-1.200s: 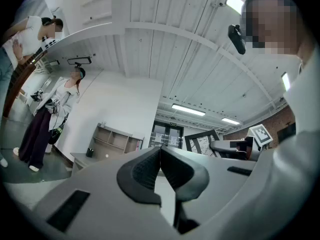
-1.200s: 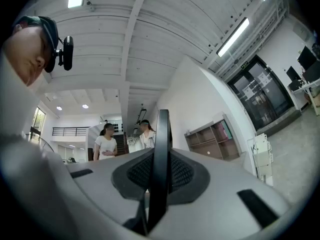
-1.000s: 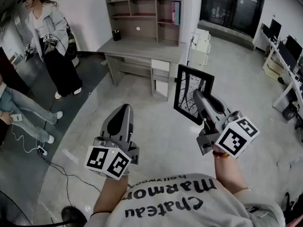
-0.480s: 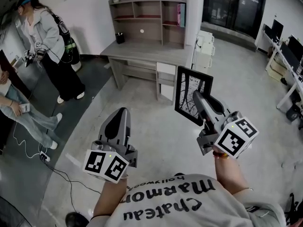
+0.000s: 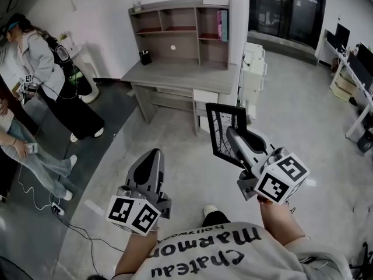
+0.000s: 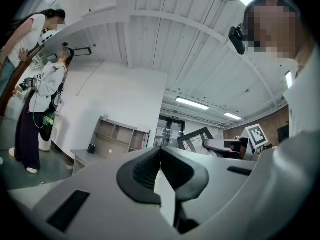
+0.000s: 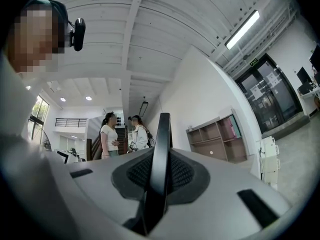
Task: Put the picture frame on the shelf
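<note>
My right gripper (image 5: 233, 137) is shut on a black picture frame (image 5: 221, 130) with a white print of dark branches, held upright above the floor. In the right gripper view the frame (image 7: 161, 149) stands edge-on between the pads. My left gripper (image 5: 150, 159) hangs lower left with its jaws shut and nothing in them; its pads (image 6: 150, 170) meet. The shelf (image 5: 182, 28) is a grey-brown hutch with open compartments on a desk (image 5: 183, 73) against the white wall, ahead of both grippers. It also shows small in the left gripper view (image 6: 117, 136) and the right gripper view (image 7: 215, 139).
Two people (image 5: 44, 86) stand and sit at the left by the wall, with cables (image 5: 52, 197) on the floor. A white cabinet (image 5: 253, 66) stands right of the desk. Office desks and chairs (image 5: 355, 69) line the far right. A pen cup (image 5: 143, 58) sits on the desk.
The view has swung: the desk and shelf sit slightly more central, and the frame with my right gripper has shifted left and a little nearer. The people at left have moved leftward in view.
</note>
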